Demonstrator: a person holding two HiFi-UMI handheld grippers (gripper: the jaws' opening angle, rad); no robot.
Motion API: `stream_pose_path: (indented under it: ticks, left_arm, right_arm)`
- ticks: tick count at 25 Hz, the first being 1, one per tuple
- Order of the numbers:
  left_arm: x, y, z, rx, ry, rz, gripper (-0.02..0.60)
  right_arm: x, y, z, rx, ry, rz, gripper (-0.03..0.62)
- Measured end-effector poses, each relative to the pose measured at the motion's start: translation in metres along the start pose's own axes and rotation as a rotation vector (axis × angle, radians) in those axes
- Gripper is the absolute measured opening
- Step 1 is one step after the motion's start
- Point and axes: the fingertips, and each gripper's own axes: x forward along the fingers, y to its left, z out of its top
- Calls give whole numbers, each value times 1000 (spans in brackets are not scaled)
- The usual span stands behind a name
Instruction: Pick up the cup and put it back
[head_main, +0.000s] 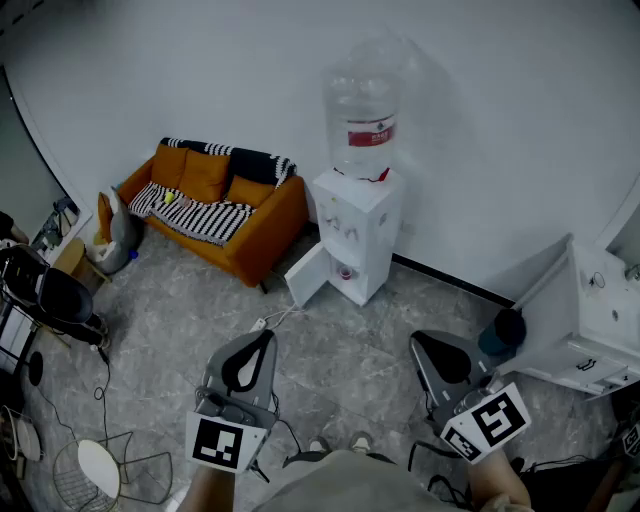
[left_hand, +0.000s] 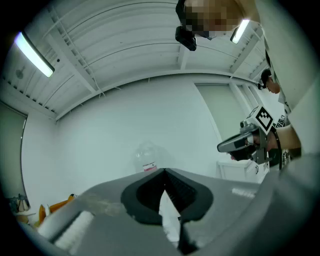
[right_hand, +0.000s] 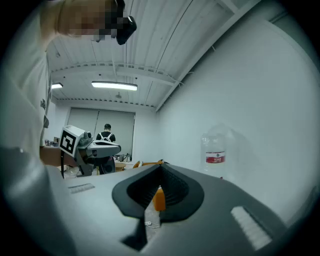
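One small pinkish cup (head_main: 346, 272)

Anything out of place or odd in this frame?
The dispenser has its lower door swung open, with what may be the cup inside. A white cable trails loose on the floor. Nothing looks spilled or broken.

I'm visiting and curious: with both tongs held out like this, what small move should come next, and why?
Probably a step toward the water dispenser. Both the left tongs and right tongs are shut, empty and well short of it, and what may be the cup sits in its open lower compartment.
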Motion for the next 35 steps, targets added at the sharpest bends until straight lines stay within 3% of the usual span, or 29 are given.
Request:
stream_pose_path:
  ticks: [17, 21, 22, 23, 24, 29, 35]
  left_arm:
    - [18, -17, 5, 7, 3, -13, 2]
    - [18, -23, 21, -19, -88, 18, 2]
    - [17, -21, 26, -27, -116, 43, 78]
    - [17, -21, 30, -28, -131, 60, 254]
    - [18, -23, 32, -21, -135, 64, 279]
    - [20, -39, 32, 17, -134, 43, 279]
    - [23, -33, 21, 27, -102, 77, 279]
  right_arm:
    - [-8, -22, -9, 30, -4, 4, 3]
    - [-17, -32, -13, 32, 2, 9, 3]
    - [-19, -35, -14, 35, 2, 9, 3]
    - [-21, -38, -14, 38, 0, 9, 3]
    - [-23, -41, -15, 41, -1, 10, 3]
    - [-28, -48, -23, 61, 0, 10, 3]
    - [-23, -55, -26, 60, 2, 12, 3]
